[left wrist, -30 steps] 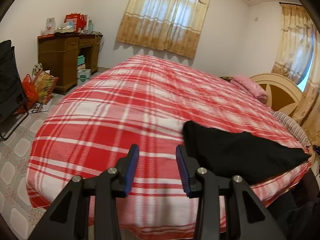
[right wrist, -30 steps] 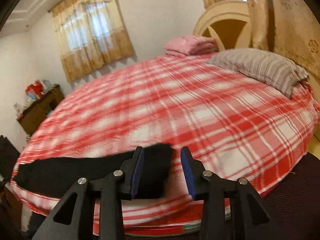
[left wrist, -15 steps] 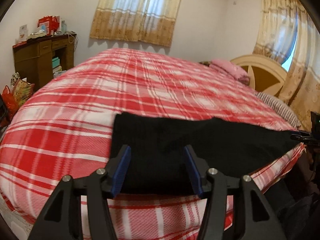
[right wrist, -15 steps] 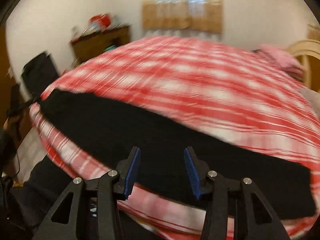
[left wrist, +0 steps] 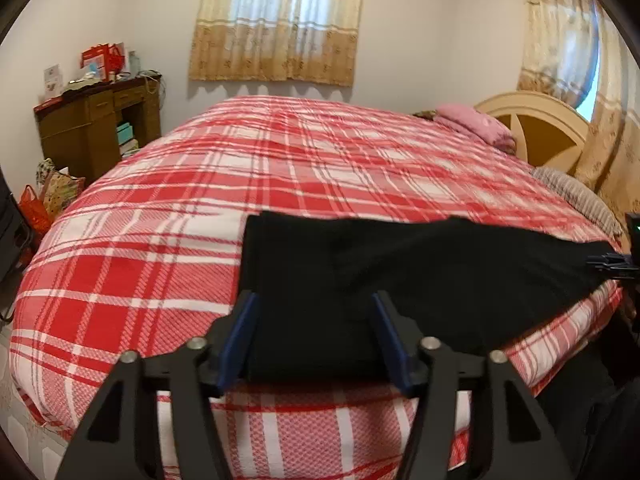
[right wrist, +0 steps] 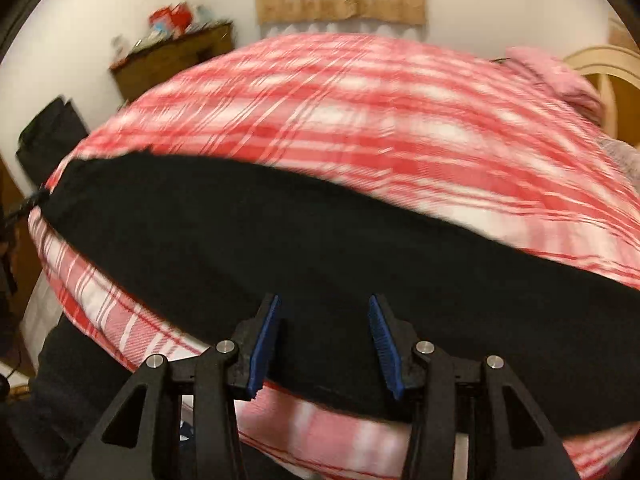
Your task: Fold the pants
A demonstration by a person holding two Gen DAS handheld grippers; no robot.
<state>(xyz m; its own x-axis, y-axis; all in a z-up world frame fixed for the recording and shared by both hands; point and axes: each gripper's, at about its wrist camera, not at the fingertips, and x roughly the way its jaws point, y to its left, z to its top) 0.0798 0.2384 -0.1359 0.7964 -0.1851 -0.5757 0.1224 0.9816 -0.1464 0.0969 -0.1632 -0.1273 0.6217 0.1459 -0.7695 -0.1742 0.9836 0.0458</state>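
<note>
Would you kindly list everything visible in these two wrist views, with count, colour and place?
pants: one, black, laid flat along the near edge of the bed
bedspread: one, red and white plaid, covering the bed
pink bedding: one folded pile, far right, by the headboard
striped pillow: one, grey, right edge of the bed
headboard: one, cream, arched, right
desk: one, brown wood, left wall, with boxes on top
bags: several, patterned and orange, on the floor by the desk
curtains: two sets, beige, back wall and right wall
left hand-held gripper: one, black with blue pads, jaws just opening, over the pants' end
right hand-held gripper: one, same colours, open above the pants
</note>
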